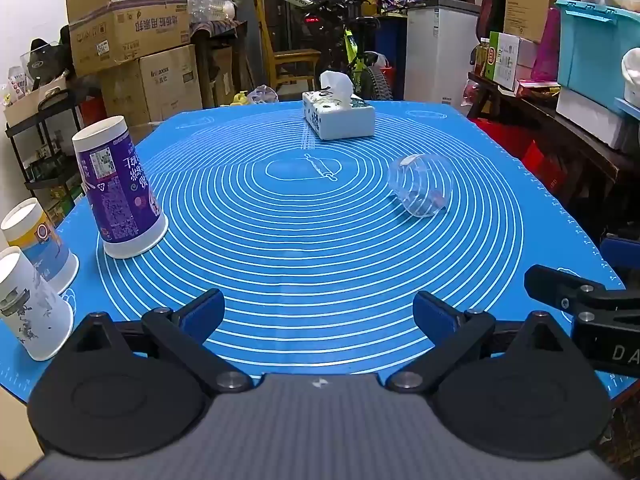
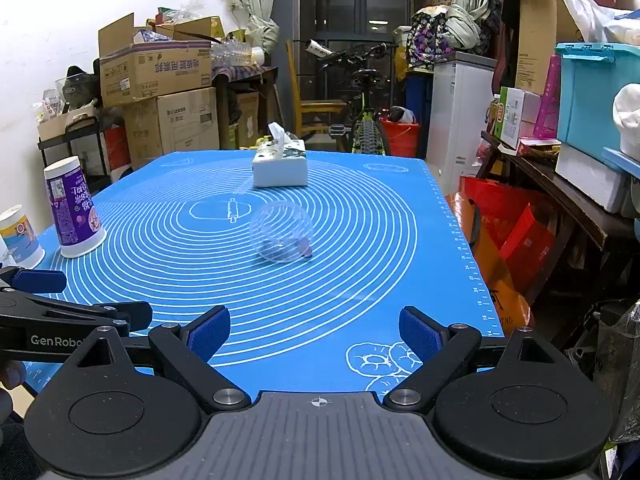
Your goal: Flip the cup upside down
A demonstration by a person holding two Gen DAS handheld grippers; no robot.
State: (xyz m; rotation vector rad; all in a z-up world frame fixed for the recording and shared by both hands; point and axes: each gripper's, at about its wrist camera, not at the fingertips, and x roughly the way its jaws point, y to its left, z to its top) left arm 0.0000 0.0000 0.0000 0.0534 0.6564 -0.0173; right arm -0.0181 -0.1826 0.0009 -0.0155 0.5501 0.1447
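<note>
A clear plastic cup (image 1: 420, 185) lies on its side on the blue mat (image 1: 320, 248), right of centre; it also shows in the right wrist view (image 2: 281, 232), mid-mat. My left gripper (image 1: 318, 316) is open and empty above the mat's near edge, well short of the cup. My right gripper (image 2: 315, 334) is open and empty, also near the front edge, with the cup straight ahead. Three paper cups stand upside down at the left: a purple one (image 1: 118, 188), a yellow-and-blue one (image 1: 42, 246) and a white one (image 1: 34, 308).
A white tissue box (image 1: 338, 114) sits at the mat's far side. Cardboard boxes (image 1: 132, 40), a bicycle (image 1: 352, 52) and a cluttered shelf (image 1: 560, 92) surround the table. The right gripper's body (image 1: 588, 308) shows at the left view's right edge.
</note>
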